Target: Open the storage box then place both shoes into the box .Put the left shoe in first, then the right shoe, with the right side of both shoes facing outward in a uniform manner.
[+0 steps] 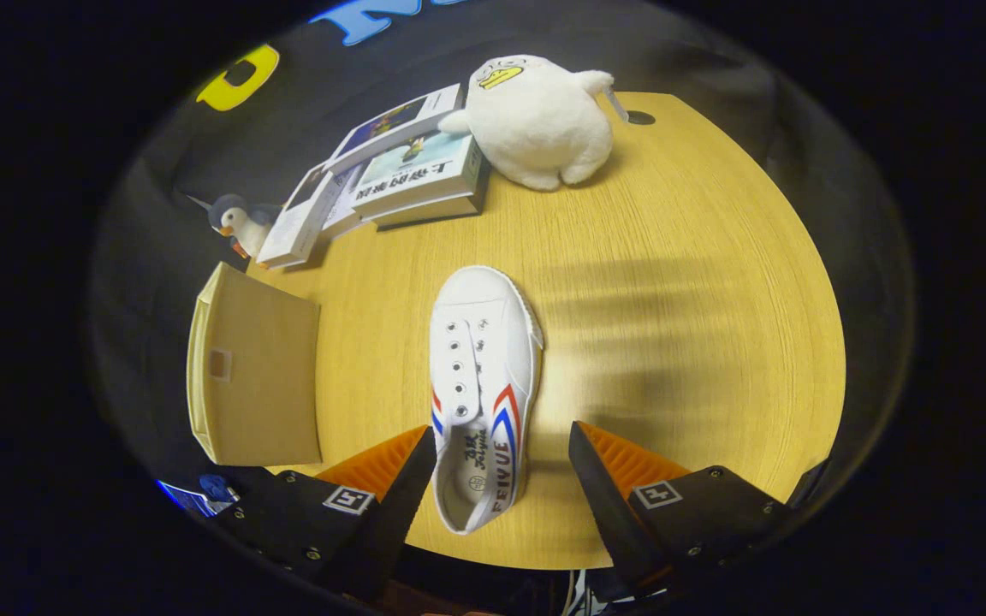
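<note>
Gripper view: my gripper (pixel 501 466) is spread wide, straddling the heel of the white shoe (pixel 480 385) on the desk (pixel 673 257); storage box (pixel 253 368) lies left; next I'd judge closing on the heel.

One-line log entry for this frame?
gripper: open | white shoe: on table, heel between fingers | storage box: beside shoe

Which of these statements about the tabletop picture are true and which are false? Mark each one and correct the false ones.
1. The gripper is open. True.
2. The white shoe lies with its heel between the fingers. True.
3. The white plush toy sits inside the box. False: it sits on the table, beside the books.
4. Both fingers press on the shoe. False: a gap shows beside the right finger.
</note>
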### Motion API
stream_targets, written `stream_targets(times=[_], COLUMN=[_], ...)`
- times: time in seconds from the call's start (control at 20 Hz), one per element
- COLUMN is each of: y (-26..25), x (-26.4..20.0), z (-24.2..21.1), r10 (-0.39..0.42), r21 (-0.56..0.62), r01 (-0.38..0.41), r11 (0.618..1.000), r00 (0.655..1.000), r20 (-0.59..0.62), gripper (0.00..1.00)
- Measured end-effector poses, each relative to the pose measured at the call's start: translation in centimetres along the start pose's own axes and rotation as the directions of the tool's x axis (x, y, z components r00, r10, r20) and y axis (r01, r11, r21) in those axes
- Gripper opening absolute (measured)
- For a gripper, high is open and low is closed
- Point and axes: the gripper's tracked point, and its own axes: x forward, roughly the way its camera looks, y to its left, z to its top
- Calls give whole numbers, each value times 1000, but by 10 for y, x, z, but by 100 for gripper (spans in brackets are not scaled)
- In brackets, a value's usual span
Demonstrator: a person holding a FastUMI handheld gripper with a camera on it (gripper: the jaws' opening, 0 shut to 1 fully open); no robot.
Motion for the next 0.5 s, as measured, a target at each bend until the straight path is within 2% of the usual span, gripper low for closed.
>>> stream_targets(times=[0.25, 0.35, 0.45, 0.5], y=[-18, -18, -11, -9], x=[32, 42, 47, 47], z=[-14, -16, -12, -9], r10=[-91, -98, -60, -54], r21=[-128, -149, -146, -150], r01=[84, 88, 50, 45], r11=[988, 985, 988, 988], r00=[994, 993, 996, 997], r20=[-54, -63, -62, -60], gripper=[88, 88, 88, 79])
